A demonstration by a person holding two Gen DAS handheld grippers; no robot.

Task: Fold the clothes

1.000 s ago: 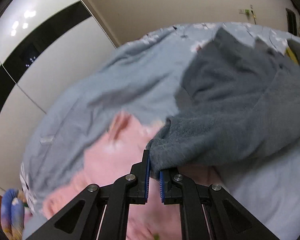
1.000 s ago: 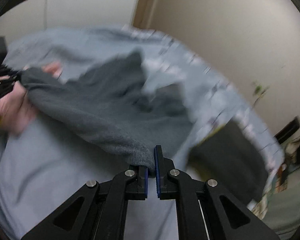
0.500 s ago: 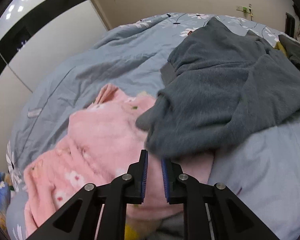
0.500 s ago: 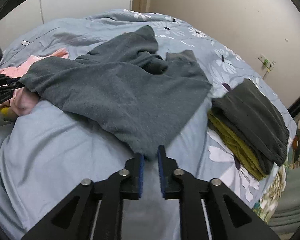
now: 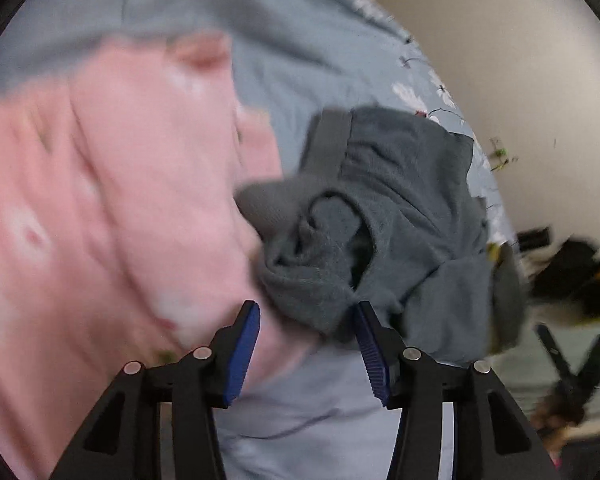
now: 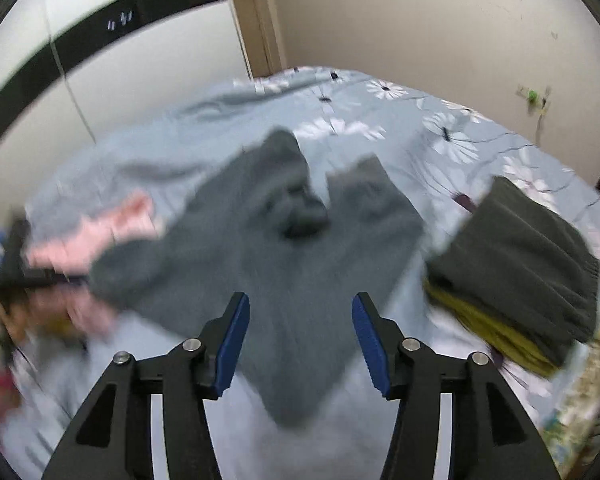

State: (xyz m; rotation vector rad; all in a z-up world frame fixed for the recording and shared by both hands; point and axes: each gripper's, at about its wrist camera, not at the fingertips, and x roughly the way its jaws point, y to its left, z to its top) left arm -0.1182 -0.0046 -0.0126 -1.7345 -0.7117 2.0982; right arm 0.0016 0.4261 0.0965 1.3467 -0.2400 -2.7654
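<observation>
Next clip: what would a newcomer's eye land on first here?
The rumpled grey sweatshirt lies mid-bed on the blue floral bedspread, ahead of the open right gripper. A pink flowered garment fills the left of the left wrist view, beside the open left gripper. A folded stack sits at right.

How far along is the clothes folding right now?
Done: a folded stack sits at the bed's edge. In hand: nothing; left gripper and right gripper are open over the gray garment, which lies unfolded. Left: that and the pink garment.
</observation>
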